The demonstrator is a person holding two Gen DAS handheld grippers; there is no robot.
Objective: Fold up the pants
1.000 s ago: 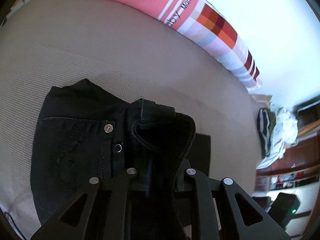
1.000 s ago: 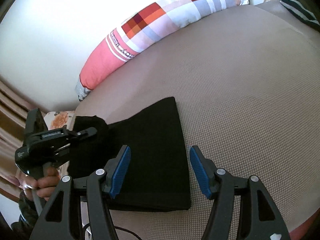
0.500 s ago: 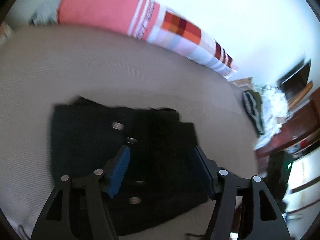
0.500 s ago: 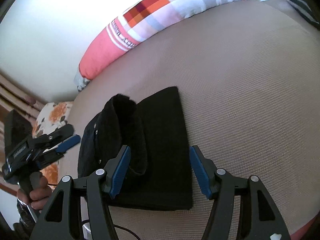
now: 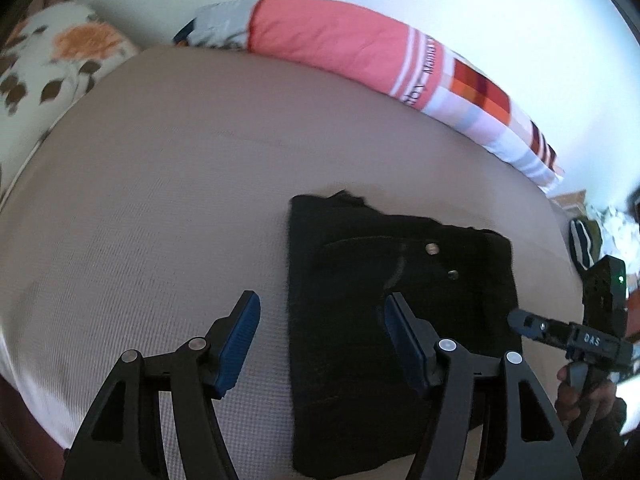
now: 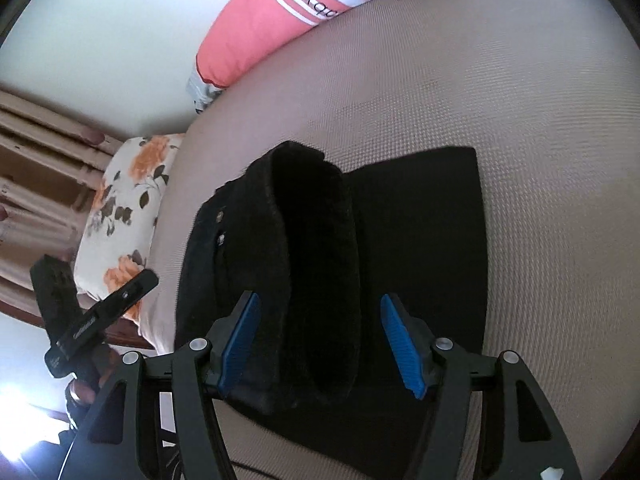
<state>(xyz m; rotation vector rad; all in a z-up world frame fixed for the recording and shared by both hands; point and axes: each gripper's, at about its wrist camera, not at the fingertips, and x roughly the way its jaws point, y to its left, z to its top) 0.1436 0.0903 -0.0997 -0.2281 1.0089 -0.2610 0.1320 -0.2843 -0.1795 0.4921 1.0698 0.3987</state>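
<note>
Black pants point(image 5: 400, 300) lie folded on the beige bed point(image 5: 160, 200), with two metal rivets showing. My left gripper point(image 5: 320, 320) is open and straddles the left edge of the pants, its pads pressing on nothing. In the right wrist view a thick folded-over hump of the pants point(image 6: 316, 280) rises between the blue pads of my right gripper point(image 6: 320, 340), which is open just above it. Each gripper shows in the other's view: the right gripper point(image 5: 560, 332) in a hand at the far right, the left gripper point(image 6: 100, 312) at the lower left.
A long pink and checked bolster point(image 5: 380, 60) lies along the wall at the back of the bed. A floral pillow point(image 6: 124, 220) sits at the bed's left end. A heap of clothes point(image 5: 588, 240) lies beyond the right side. A dark cable point(image 6: 248, 468) runs along the near edge.
My left gripper has let go of the pants' fold, opened and drawn back to the left. The fold has dropped onto the pants. My right gripper has come closer over the hump.
</note>
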